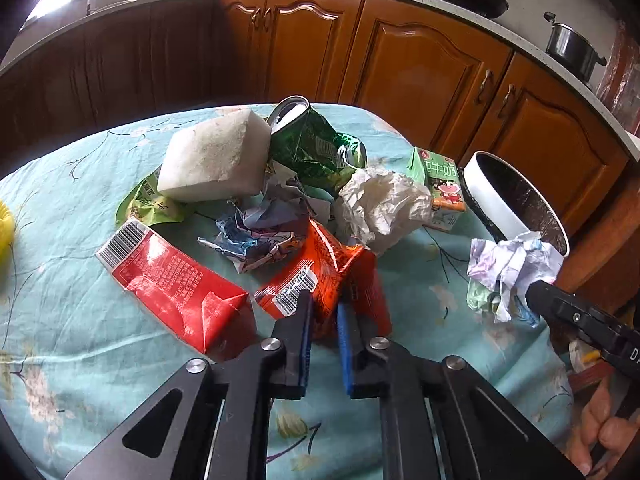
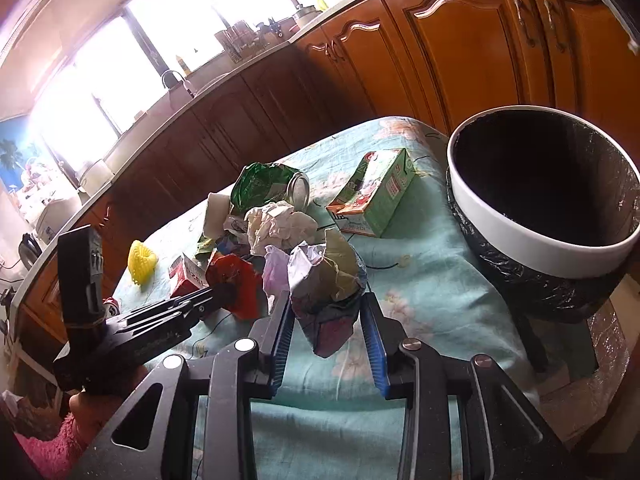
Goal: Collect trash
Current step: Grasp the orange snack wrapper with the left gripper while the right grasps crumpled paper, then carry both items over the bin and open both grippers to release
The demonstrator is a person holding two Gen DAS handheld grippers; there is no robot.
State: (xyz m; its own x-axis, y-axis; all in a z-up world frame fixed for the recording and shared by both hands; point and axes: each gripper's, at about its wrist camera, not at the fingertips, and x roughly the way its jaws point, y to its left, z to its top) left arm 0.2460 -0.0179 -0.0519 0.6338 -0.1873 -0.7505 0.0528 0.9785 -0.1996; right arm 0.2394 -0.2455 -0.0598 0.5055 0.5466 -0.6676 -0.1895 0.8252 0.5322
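Left gripper (image 1: 322,312) fingers pinch the orange snack wrapper (image 1: 320,268) at 6 o'clock; right gripper (image 2: 326,312) is clamped on a crumpled paper wad (image 2: 320,280), lifted. Both look light, soft, crushable; the wrapper is probably slippery, so grip a folded edge. Bin (image 2: 532,232) at 2 o'clock, lined, rim clear. Foam block (image 1: 214,158), red carton (image 1: 176,280), green milk box (image 1: 440,184), crushed can (image 1: 316,140) crowd the table (image 1: 80,320).
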